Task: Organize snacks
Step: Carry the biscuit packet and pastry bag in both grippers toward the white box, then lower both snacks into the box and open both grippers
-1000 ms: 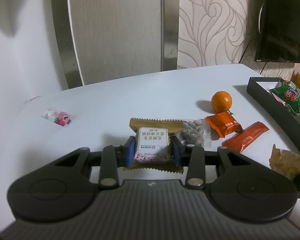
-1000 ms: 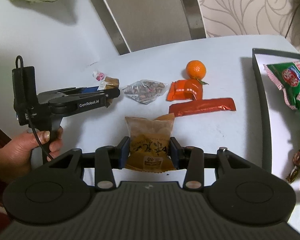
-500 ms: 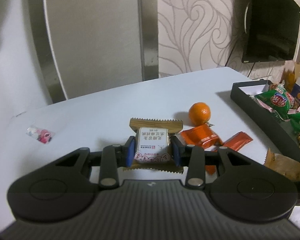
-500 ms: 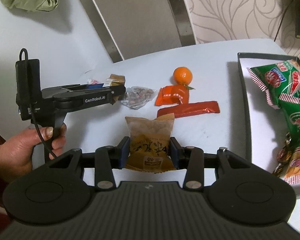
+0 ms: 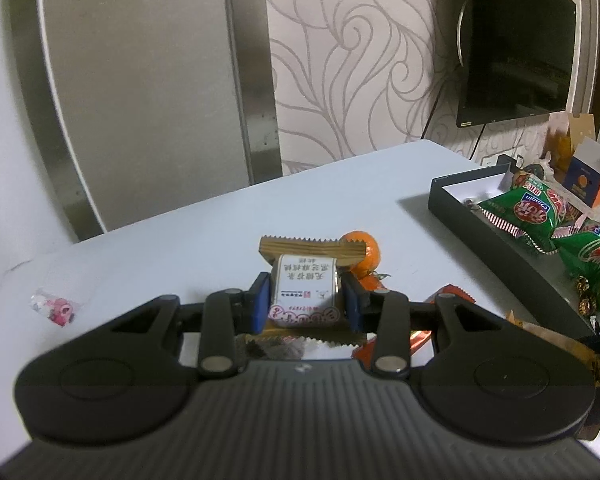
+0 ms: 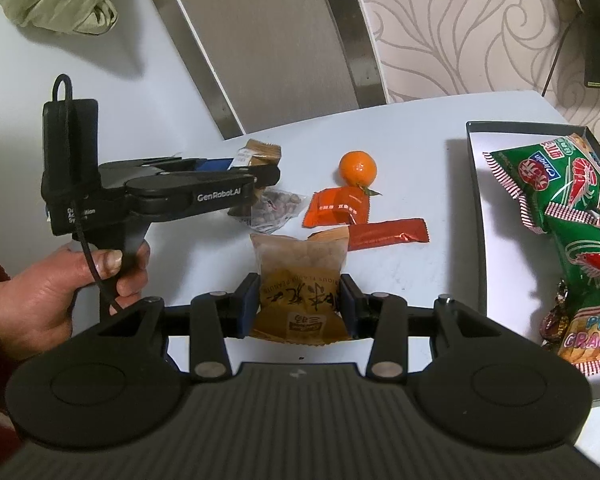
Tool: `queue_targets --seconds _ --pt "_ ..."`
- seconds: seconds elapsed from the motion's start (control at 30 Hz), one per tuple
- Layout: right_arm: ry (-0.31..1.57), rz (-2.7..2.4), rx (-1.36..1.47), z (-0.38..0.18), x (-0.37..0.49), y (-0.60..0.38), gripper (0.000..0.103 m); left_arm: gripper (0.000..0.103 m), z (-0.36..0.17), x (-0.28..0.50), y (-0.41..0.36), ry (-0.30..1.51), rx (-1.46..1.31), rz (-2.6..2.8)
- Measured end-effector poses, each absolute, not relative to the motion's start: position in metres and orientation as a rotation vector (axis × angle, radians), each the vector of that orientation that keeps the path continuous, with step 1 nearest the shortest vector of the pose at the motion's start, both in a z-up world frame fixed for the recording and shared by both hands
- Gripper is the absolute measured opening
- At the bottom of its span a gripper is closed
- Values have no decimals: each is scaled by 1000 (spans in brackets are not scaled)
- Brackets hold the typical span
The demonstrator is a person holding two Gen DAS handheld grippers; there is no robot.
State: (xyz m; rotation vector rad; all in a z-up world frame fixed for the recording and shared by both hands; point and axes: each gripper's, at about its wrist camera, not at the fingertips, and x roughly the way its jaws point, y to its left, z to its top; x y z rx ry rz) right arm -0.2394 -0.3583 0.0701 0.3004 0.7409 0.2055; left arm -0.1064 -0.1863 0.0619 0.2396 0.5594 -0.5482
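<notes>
My left gripper (image 5: 305, 300) clamps a cake packet (image 5: 303, 290) and my right gripper (image 6: 299, 305) a nut pouch (image 6: 300, 276); next, I judge, both go rightward into the black tray (image 6: 476, 184).

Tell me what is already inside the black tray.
The black tray holds green prawn cracker bags and some foil-wrapped candies. The bags cover much of its floor, so anything beneath them cannot be seen.

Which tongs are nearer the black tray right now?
Right. The right tongs, shut on the yellow-brown snack bag, sit beside the black tray. The left tongs, holding the small wrapped cake, are farther off, beyond the tangerine.
</notes>
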Motion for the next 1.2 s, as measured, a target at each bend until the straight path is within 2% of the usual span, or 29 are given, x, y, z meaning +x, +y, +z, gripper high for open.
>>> queue_targets --seconds 0.57,0.93,1.2 --pt "663 78 337 85 -255 -403 48 41 73 -111 -240 530 250 -647" --pt "683 -122 140 76 -266 -448 48 41 74 -117 -292 514 242 -729" --pt "691 -97 118 72 -263 -468 60 41 69 -115 -328 515 233 -748"
